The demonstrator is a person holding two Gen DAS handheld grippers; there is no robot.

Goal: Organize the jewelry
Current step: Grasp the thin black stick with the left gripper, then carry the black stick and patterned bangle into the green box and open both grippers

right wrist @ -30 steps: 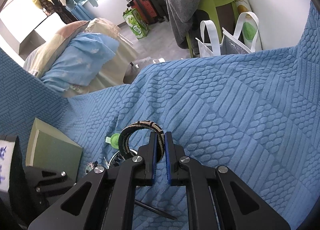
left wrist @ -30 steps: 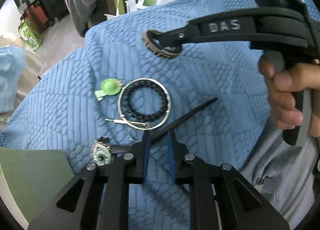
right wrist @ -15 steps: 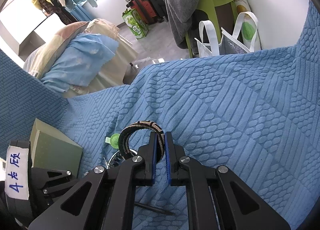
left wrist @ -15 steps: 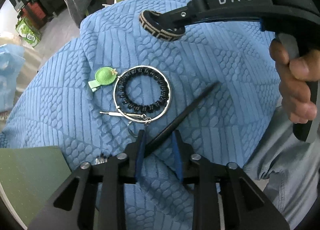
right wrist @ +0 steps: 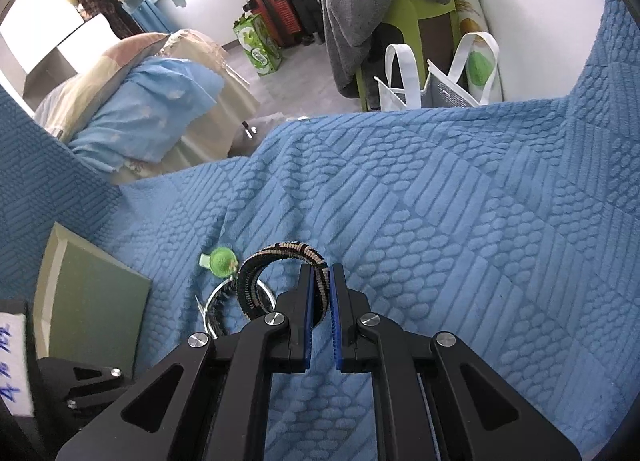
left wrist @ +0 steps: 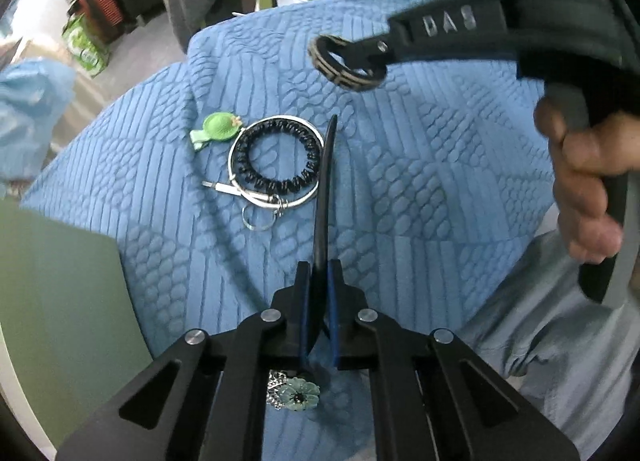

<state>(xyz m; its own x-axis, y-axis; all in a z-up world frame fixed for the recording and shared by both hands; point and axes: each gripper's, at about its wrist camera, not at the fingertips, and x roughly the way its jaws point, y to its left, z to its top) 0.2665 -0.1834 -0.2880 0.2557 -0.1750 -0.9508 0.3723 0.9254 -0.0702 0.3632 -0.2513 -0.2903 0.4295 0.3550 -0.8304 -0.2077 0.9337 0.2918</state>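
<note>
Your left hand-held gripper (left wrist: 319,293) has just been closing, and now its jaws are clamped on the black hair stick (left wrist: 325,181), which a second ago lay slanted on the blue bedspread (left wrist: 420,189) and now runs straight ahead from the fingertips. Just ahead and left of that stick you've got the silver bangle (left wrist: 236,177) ringing the black coil hair tie (left wrist: 276,159), with the green clip (left wrist: 218,127) beyond it. Down under the left jaws, a flower brooch (left wrist: 298,389) peeks out. Your right hand-held gripper (right wrist: 321,293) is clenched on the striped woven bracelet (right wrist: 276,257), held up off the bedspread. Green box (right wrist: 92,301) sits to its left.
</note>
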